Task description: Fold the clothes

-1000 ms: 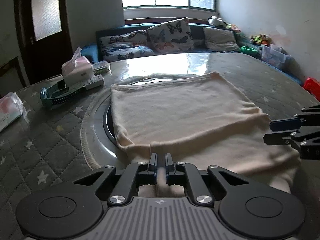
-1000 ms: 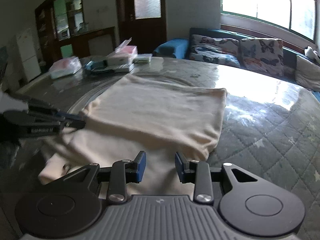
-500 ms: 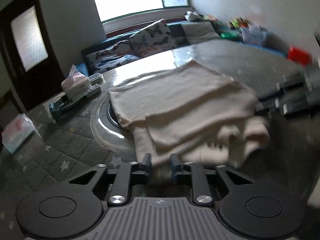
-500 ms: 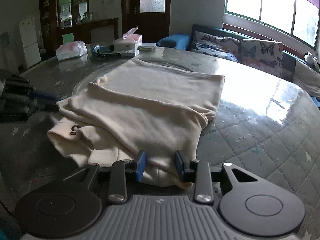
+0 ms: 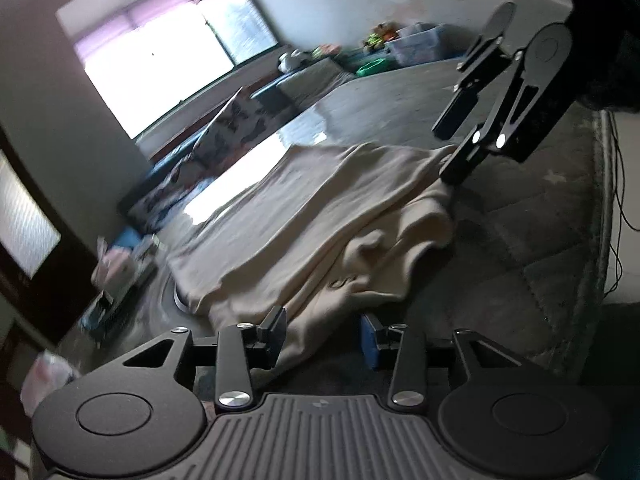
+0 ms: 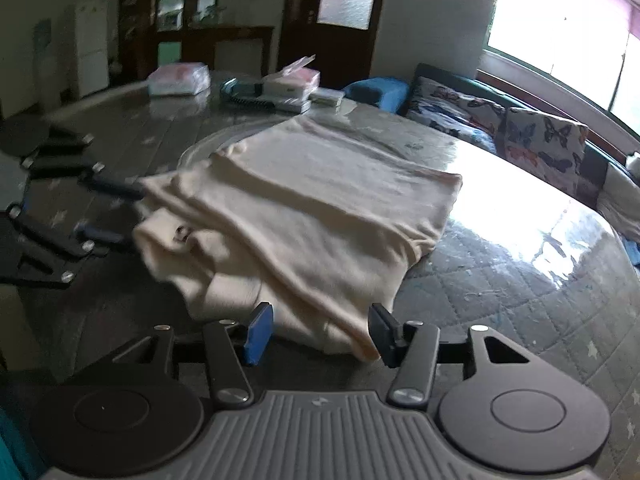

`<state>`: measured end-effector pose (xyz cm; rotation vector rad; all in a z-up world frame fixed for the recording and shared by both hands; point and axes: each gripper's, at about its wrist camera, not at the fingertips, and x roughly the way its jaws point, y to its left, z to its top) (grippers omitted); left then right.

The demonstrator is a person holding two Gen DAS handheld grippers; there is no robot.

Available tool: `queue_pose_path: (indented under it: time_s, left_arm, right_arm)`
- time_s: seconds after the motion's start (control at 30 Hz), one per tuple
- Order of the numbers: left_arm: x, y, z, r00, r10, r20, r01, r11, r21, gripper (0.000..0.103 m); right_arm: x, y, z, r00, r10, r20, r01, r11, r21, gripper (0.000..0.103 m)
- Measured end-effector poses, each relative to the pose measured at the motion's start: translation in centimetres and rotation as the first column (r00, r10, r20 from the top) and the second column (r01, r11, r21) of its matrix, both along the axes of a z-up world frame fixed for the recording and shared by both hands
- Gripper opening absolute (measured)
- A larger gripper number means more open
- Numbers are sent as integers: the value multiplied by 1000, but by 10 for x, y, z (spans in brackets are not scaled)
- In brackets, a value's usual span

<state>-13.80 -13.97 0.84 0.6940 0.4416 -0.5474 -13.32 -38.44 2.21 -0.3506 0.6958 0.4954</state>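
While it lies partly folded on the quilted desk (image 6: 500,292), the cream garment (image 6: 312,216) has its near hem bunched. Left gripper (image 5: 324,336) jaws opening, cloth edge between them but not pinched. Right gripper (image 6: 318,334) jaws opening too, spread w/ the near corner between, not pressed. Tissue box (image 6: 294,80) at far side.

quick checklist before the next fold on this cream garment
1. Left gripper let go: ok, jaws opening, cloth between them but not pinched.
2. Right gripper let go: ok, jaws opening, hem between the pads, not pressed.
3. Garment on the table: ok, none seen over the edge.
4. Fold tidy: not ok, near-left corner is bunched and rumpled.
5. Tissue box and clutter clear of the cloth: ok.
6. Layers underneath flat: cannot tell.
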Motion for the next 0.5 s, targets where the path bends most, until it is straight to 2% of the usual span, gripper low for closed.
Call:
queue_pose_path:
  time_s: [0.1, 0.13, 0.17, 0.27, 0.5]
  left_arm:
    - [4, -3, -1, 1000, -17, 9, 17, 1000, -14, 40]
    - [6, -3, 0, 1000, -16, 6, 16, 1000, -27, 33]
    - [9, -1, 3, 1000, -9, -3, 9, 999, -47, 20]
    - [19, 2, 11, 1000, 11, -29, -14, 994, -108, 10]
    - [53, 13, 37, 994, 66, -91, -87, 964, -251, 9]
  right_arm:
    - [-6, 5, -3, 999, 39, 11, -39, 999, -38, 60]
    - [-7, 7, -4, 999, 52, 15, -52, 997, -49, 62]
    - [-8, 9, -5, 998, 66, 17, -65, 996, -56, 64]
    - [-11, 14, -7, 994, 106, 26, -104, 992, -76, 67]
    - [-2, 31, -10, 981, 175, 81, -167, 982, -91, 66]
